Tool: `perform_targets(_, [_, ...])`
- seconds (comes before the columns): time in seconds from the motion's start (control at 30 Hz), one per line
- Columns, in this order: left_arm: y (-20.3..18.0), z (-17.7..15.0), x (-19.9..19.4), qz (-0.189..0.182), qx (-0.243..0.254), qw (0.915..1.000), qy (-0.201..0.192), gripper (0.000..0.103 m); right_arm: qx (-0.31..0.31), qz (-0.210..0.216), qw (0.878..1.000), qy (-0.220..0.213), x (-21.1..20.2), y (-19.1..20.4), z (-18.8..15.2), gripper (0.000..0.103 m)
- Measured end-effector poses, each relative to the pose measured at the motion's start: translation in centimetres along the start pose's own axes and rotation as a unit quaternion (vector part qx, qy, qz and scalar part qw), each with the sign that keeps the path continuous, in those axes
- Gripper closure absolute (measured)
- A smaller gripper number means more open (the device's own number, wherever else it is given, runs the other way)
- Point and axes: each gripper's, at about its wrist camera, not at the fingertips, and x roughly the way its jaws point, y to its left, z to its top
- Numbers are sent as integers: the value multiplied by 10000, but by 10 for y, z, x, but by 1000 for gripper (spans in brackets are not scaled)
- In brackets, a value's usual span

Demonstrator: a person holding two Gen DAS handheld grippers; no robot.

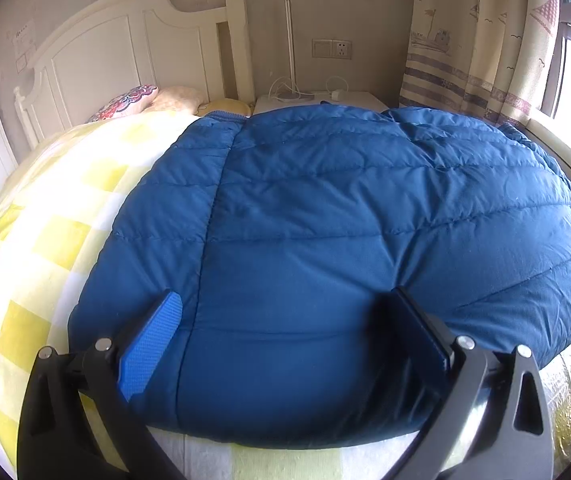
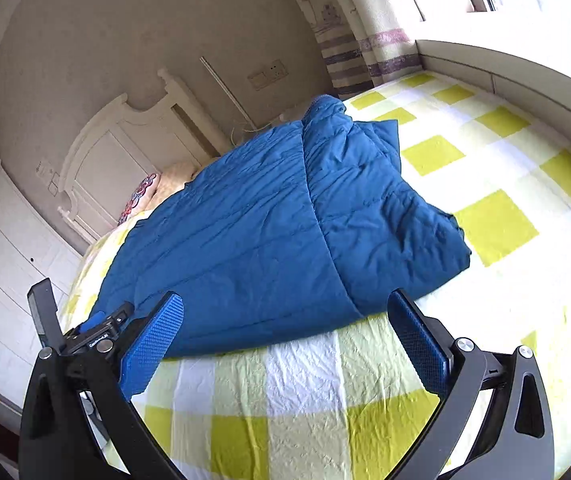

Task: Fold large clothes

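Observation:
A blue quilted down jacket point(image 1: 325, 220) lies flat on a bed with a yellow and white checked sheet point(image 1: 45, 240). My left gripper point(image 1: 289, 304) is open, its blue pads wide apart over the jacket's near hem, not closed on it. In the right wrist view the jacket point(image 2: 285, 220) lies folded over along a lengthwise seam, its right part bunched. My right gripper point(image 2: 285, 312) is open and empty just before the jacket's near edge, above the sheet point(image 2: 305, 400). The left gripper's black frame point(image 2: 97, 328) shows at the jacket's left corner.
A white headboard point(image 1: 125, 52) and pillows point(image 1: 133, 100) stand at the far end. A white nightstand point(image 1: 325, 100) with cables is behind the jacket. A patterned curtain point(image 1: 477, 40) and a window ledge point(image 2: 525, 68) run along the right. White drawers point(image 2: 1, 260) stand left.

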Motion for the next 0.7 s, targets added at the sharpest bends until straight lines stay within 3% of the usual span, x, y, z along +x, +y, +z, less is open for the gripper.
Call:
perform_targets(0.1, [1, 0, 0, -15, -5, 10000, -1, 2, 421, -44, 9981, 451, 6, -11, -19, 5])
perform_targets(0.27, [1, -1, 0, -57, -17, 10000, -3, 2, 295, -193, 9983, 456, 29, 0, -12, 4])
perform_targets(0.37, [2, -1, 1, -82, -10, 10000, 2, 2, 248, -279, 9985, 394, 58, 12, 6, 4])
perform_targets(0.47, [3, 0, 2, -112, 0, 9999, 17, 2, 925, -112, 9956, -61, 83, 7, 28, 4])
perform_targets(0.53, [0, -1, 1, -113, 36, 9999, 20, 2, 1193, -271, 9919, -356, 93, 9, 35, 4])
perform_targets(0.63, [-3, -1, 2, -96, 26, 9999, 30, 2, 1043, -197, 9940, -250, 103, 16, 40, 4])
perform_targets(0.7, [-4, -1, 1, -108, 17, 9999, 26, 2, 1182, 66, 9924, -333, 100, 3, 42, 28])
